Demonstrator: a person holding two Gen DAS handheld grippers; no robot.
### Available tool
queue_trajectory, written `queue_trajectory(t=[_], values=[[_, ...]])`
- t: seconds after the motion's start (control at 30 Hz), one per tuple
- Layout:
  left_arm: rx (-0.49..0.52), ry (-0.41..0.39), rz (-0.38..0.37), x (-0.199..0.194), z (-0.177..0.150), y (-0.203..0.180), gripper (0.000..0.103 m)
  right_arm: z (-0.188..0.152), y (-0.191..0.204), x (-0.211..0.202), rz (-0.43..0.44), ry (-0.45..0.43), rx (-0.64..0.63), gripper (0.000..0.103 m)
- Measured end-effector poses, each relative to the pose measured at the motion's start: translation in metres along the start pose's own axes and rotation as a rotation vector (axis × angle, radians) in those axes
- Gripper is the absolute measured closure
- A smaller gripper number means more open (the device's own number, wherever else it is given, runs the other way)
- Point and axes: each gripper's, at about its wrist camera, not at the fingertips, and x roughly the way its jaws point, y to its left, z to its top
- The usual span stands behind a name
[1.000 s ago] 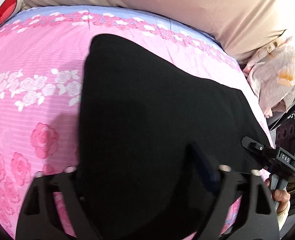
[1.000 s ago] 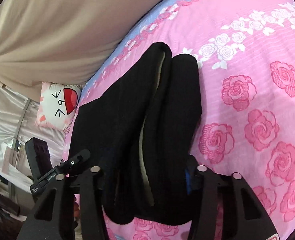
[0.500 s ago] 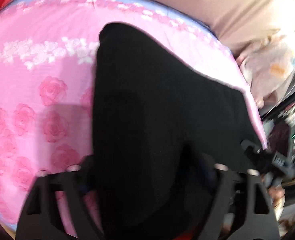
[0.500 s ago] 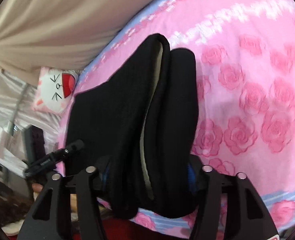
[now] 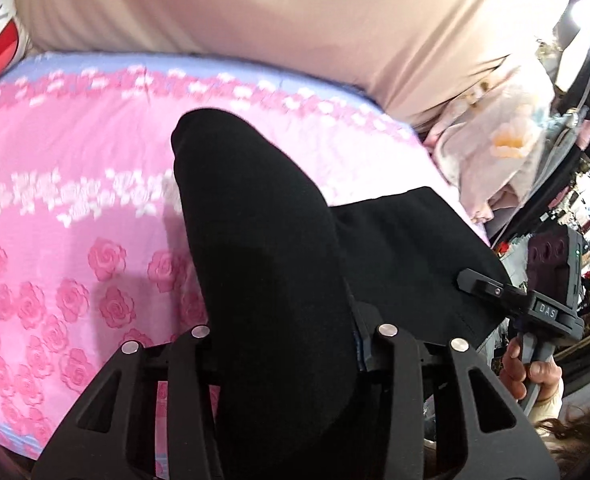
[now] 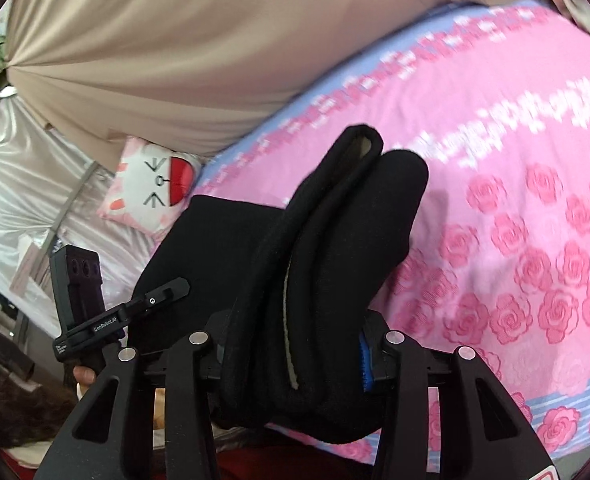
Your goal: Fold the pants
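Pants point(image 5: 263, 264): black, folded bundle, raised off the bed point(image 5: 75, 216), far end drooping toward the pink rose sheet.
Left gripper point(image 5: 283, 344): jaws closing, clenched on one thick fold of the pants.
Right gripper point(image 6: 295, 344): jaws closing, grasping the layered pants edge; pale lining shows between layers.
Containers: none in view.
Cushion point(image 6: 151, 188): cat-face, beside the bed's far edge.

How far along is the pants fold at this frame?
Done: the black pants are already doubled into layers on the pink bedsheet. In hand: left gripper and right gripper each hold bunched fabric, jaws closing. Left: carrying the lifted end over and flattening it.
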Motion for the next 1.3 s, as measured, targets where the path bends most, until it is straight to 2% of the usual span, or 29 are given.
queue_trajectory(t=[0.27, 0.47, 0.7, 1.0, 1.3], values=[[0.101, -0.161, -0.018, -0.040, 0.029, -0.024, 0.064, 0.030, 0.038, -0.035, 0.022, -0.132, -0.127, 0.061], [0.172, -0.315, -0.015, -0.068, 0.060, -0.039, 0.064, 0.061, 0.067, -0.054, 0.041, -0.250, -0.239, 0.061], [0.243, -0.462, 0.028, -0.083, 0.100, -0.047, 0.063, 0.107, 0.090, -0.056, 0.078, -0.350, -0.329, 0.061], [0.266, -0.573, 0.081, -0.077, 0.147, -0.039, 0.063, 0.154, 0.103, -0.041, 0.107, -0.429, -0.382, 0.061], [0.242, -0.589, 0.118, -0.035, 0.191, -0.023, 0.062, 0.198, 0.090, -0.009, 0.095, -0.472, -0.370, 0.061]])
